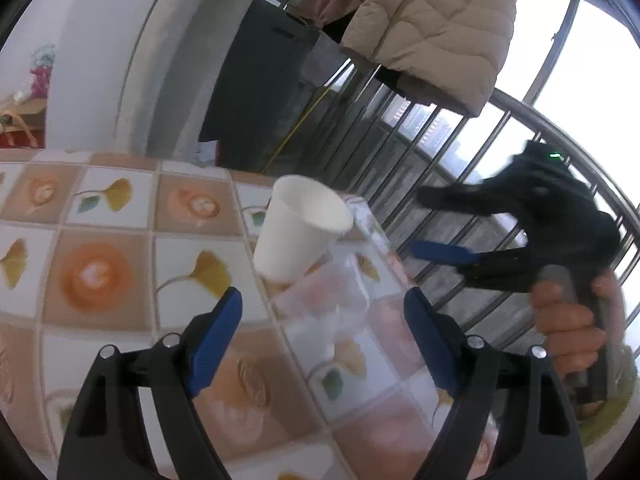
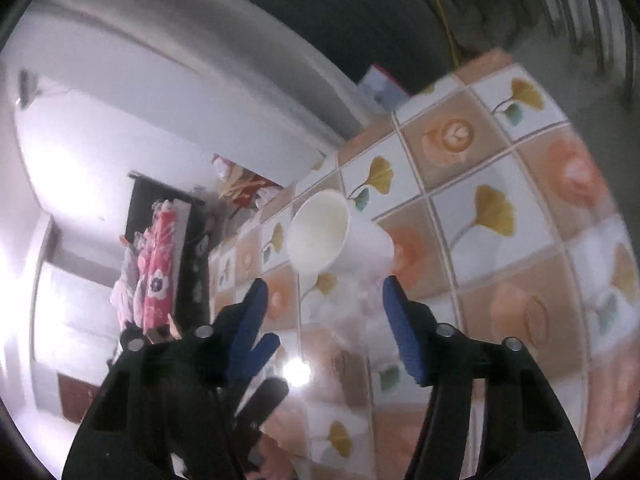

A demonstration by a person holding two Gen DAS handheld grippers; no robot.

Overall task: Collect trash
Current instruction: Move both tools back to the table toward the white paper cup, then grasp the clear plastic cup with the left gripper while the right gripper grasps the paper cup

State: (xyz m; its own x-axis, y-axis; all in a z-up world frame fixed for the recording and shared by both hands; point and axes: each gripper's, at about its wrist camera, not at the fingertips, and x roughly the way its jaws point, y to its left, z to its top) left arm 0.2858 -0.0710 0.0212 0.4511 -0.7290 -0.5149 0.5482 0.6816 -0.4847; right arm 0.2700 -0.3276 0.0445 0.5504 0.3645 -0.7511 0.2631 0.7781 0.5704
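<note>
Lying tipped near the tabletop's [image 1: 100, 216] railing-side edge, white paper cup [image 1: 302, 228] points its mouth away; left gripper [image 1: 324, 312] wide apart, empty, just short; right gripper [image 2: 324, 292] partly spread, empty, equally near.

Left gripper [image 1: 322, 320]: jaws wide apart, nothing pressed between the blue pads. White paper cup [image 1: 302, 226]: tilted, mouth up, resting on a clear plastic bag [image 1: 340, 300] on the patterned tablecloth [image 1: 100, 248]. Right gripper [image 1: 436, 224]: beyond the table edge, held by a hand [image 1: 568, 324]. Beige quilted jacket [image 1: 432, 24]: hanging over the metal railing [image 1: 460, 152].
</note>
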